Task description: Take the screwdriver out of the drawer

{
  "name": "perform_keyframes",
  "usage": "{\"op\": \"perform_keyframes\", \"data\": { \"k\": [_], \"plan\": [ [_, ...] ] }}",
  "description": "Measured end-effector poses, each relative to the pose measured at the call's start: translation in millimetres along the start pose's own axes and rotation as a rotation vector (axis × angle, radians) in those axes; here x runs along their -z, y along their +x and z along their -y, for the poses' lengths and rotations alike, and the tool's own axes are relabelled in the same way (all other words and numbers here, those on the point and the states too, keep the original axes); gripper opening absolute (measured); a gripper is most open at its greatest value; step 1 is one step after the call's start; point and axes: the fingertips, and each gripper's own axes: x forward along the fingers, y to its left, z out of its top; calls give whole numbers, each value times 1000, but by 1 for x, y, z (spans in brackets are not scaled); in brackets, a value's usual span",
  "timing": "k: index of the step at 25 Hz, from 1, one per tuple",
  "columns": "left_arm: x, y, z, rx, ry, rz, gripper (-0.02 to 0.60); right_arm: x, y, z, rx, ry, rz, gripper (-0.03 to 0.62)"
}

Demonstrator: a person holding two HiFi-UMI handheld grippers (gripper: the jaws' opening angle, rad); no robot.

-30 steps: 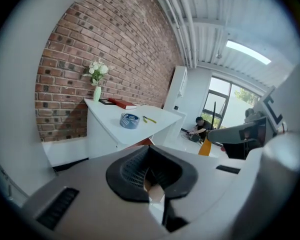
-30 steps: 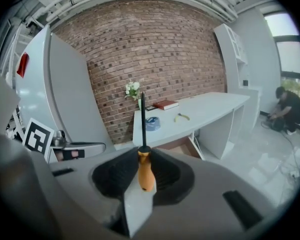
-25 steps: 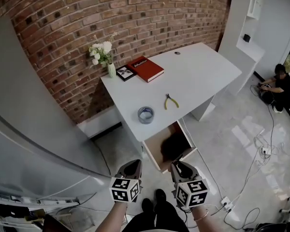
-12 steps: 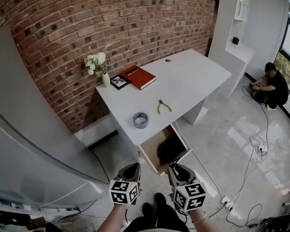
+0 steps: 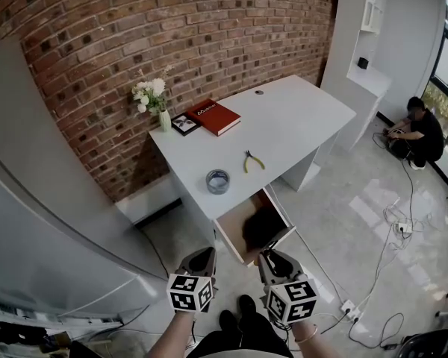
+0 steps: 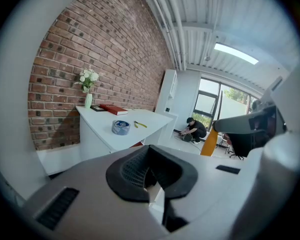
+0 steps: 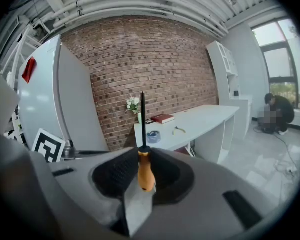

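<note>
A screwdriver [image 7: 144,168] with an orange handle and a thin black shaft stands upright between the jaws of my right gripper [image 7: 142,174], which is shut on the handle. In the head view this right gripper [image 5: 275,263] hangs low, just in front of the open drawer [image 5: 228,239] of the white desk [image 5: 291,118]. The drawer's inside is dark. My left gripper [image 5: 200,262] is beside the right one, off the drawer's left corner. In the left gripper view its jaws [image 6: 149,176] are shut with nothing between them.
On the desk lie a roll of tape [image 5: 217,180], yellow-handled pliers [image 5: 250,160], a red book [image 5: 215,117], a framed picture [image 5: 184,125] and a vase of flowers [image 5: 153,97]. A grey cabinet [image 5: 45,200] stands at the left. A person [image 5: 420,129] crouches at the far right, with cables [image 5: 403,230] across the floor.
The head view has swung a little, so the desk sits further left in the picture. Both grippers keep their place low in front, the right one still holding the screwdriver.
</note>
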Motion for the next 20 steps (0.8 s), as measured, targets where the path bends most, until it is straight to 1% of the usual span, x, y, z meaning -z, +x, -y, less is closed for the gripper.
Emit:
{"op": "perform_keyframes", "data": {
  "k": [14, 20],
  "plan": [
    [4, -12, -3, -11, 3, 0, -8, 3, -3, -8, -9, 14, 1, 78],
    [4, -8, -4, -12, 10, 7, -8, 4, 0, -4, -10, 19, 10, 78]
  ]
}}
